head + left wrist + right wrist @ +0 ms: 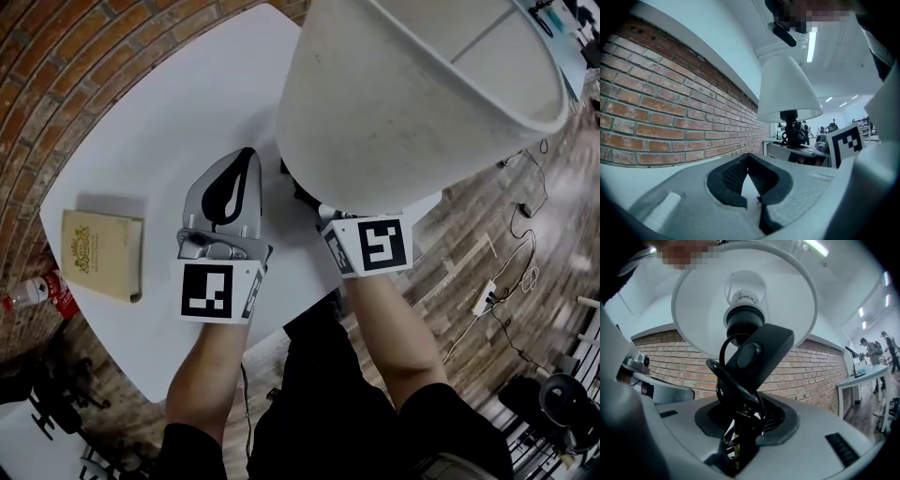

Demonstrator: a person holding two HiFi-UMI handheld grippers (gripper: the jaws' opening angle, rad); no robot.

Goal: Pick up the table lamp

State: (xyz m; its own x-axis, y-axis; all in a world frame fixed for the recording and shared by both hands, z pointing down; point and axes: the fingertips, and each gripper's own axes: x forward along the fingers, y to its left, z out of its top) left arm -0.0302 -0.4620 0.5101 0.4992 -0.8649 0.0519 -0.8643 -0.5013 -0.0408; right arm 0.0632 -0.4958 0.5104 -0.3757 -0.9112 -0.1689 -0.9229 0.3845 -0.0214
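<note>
The table lamp has a wide white shade [412,94] that fills the top right of the head view and hides its stem. In the right gripper view I look up into the shade [693,310] at the bulb [746,289], the black socket and a black inline switch [757,357]. My right gripper [740,420] is shut on the lamp's thin stem, which has black cord coiled round it. Its marker cube [370,244] shows just below the shade. My left gripper [246,159] lies level over the white table [150,131], left of the lamp [787,89], shut and holding nothing.
A tan book [101,253] lies near the table's left edge. A plastic bottle with a red label [37,292] is on the floor beyond it. A brick wall [670,117] runs along the far side. Cables and a power strip [487,295] lie on the wooden floor at right.
</note>
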